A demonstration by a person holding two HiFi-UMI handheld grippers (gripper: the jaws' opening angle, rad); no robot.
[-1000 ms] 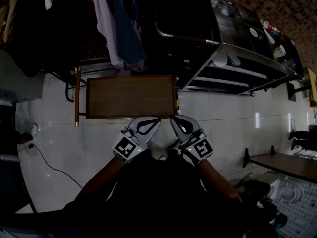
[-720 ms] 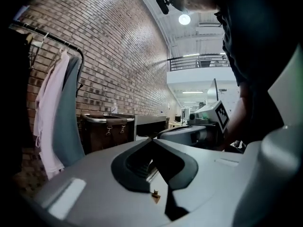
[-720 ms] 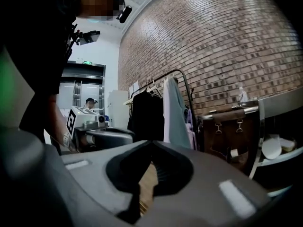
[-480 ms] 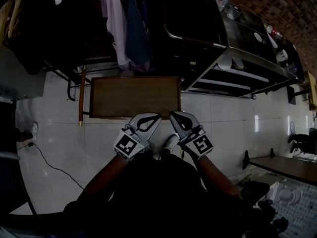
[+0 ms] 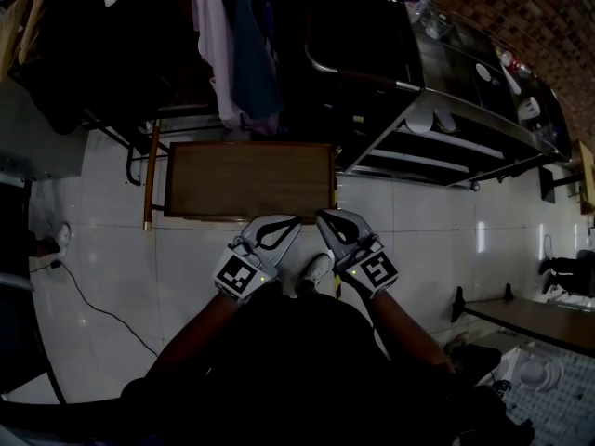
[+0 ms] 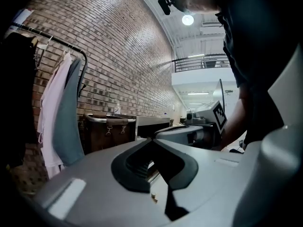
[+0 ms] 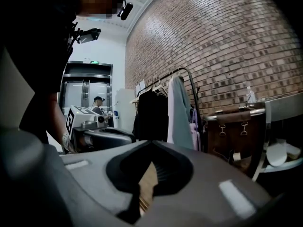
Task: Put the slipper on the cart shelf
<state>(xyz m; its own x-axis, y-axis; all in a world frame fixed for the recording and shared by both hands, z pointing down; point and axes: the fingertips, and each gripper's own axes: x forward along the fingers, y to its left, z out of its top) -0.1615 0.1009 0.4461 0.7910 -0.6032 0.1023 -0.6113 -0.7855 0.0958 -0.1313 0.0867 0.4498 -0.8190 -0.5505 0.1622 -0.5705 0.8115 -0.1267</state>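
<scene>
Clenched on nothing at the left gripper (image 5: 290, 224), tip near the low table (image 5: 249, 179) ahead; clenched and empty too at the right gripper (image 5: 323, 219), seemingly parked together with no slipper in sight to grasp; ahead-right of the jaws, the cart (image 5: 437, 110).

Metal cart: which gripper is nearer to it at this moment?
Right. The right gripper hangs toward the cart, down-left of its lower shelves in the head view; the left gripper sits beside it on the side away from the cart.
</scene>
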